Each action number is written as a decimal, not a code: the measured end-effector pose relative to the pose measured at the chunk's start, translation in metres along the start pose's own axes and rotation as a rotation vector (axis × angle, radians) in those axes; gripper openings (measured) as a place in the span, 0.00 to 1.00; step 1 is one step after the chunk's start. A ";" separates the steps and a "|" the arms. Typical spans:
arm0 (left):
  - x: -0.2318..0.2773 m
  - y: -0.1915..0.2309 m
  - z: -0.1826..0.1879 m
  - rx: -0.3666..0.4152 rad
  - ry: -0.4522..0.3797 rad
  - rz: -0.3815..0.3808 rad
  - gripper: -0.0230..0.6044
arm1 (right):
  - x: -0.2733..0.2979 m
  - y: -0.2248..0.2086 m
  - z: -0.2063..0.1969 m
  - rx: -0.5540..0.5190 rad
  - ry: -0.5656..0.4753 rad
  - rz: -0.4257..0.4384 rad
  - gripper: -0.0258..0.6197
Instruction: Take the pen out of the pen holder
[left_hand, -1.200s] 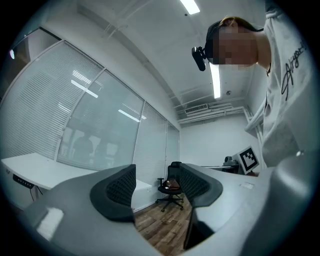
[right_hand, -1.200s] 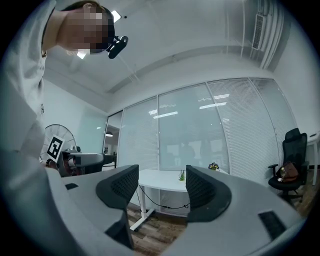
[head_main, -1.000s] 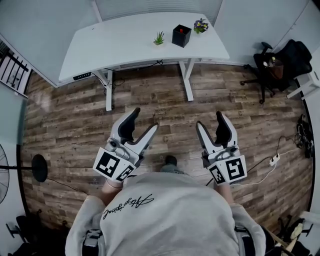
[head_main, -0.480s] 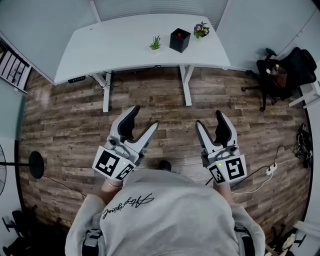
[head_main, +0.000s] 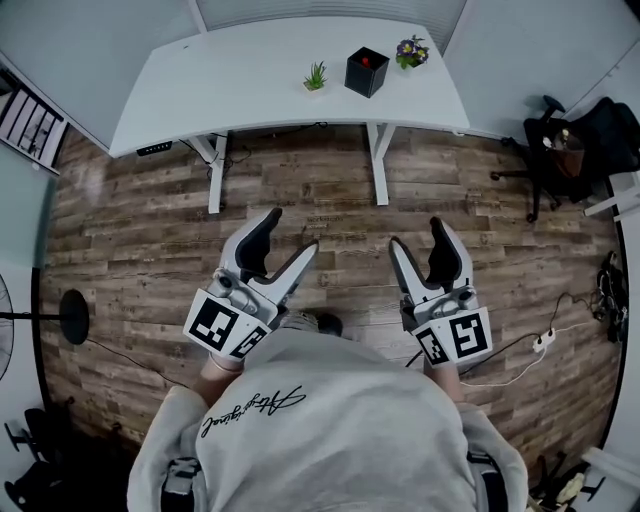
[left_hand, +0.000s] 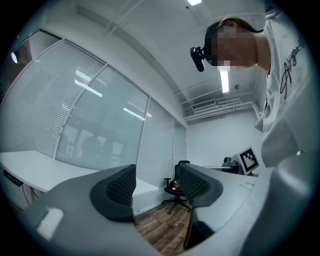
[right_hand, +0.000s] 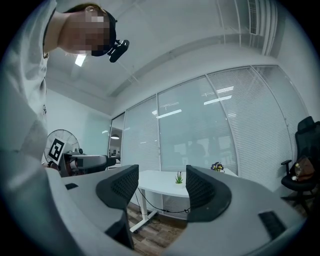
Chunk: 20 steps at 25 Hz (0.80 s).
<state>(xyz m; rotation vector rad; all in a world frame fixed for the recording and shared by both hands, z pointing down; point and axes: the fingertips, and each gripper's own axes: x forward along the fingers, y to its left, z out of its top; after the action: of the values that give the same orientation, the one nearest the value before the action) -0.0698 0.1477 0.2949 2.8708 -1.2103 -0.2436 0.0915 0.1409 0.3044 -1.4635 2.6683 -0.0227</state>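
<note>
Standing fan (head_main: 60, 317): far left, on the wood floor. White desk (head_main: 230, 80): top of the head view, well apart from the person. Left gripper (head_main: 290, 232): held low in front of the torso, jaws apart, nothing between them; its own view shows only blinds and floor through the gap. Small green plant (head_main: 316, 76): on the desk, left of the holder. Black pen holder (head_main: 365, 71): upright on the desk, between the plant and the flowers; a red tip (head_main: 368, 61) showing at its mouth is judged to be the pen, too small to confirm. Potted purple flowers (head_main: 411, 51): desk's far right corner. Right gripper (head_main: 416, 233): level with the left, jaws apart and empty, desk visible beyond them. Power strip (head_main: 545, 340): floor, right. Office chair (head_main: 560, 150): right edge. Task status: not begun; the pen sits in its holder, and approach, grasp and lift all remain.
</note>
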 end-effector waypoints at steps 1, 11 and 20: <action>0.003 0.001 0.002 0.000 -0.005 -0.005 0.45 | 0.002 -0.001 0.001 -0.001 0.000 0.001 0.47; 0.011 -0.003 0.004 0.007 -0.007 -0.031 0.45 | 0.002 0.000 0.009 -0.010 -0.018 0.005 0.47; 0.012 -0.005 0.001 0.013 -0.005 -0.020 0.45 | 0.002 -0.001 0.006 -0.008 -0.016 0.024 0.47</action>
<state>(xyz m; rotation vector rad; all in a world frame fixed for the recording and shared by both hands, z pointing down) -0.0582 0.1431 0.2916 2.8961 -1.1891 -0.2451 0.0916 0.1384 0.2981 -1.4274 2.6756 0.0011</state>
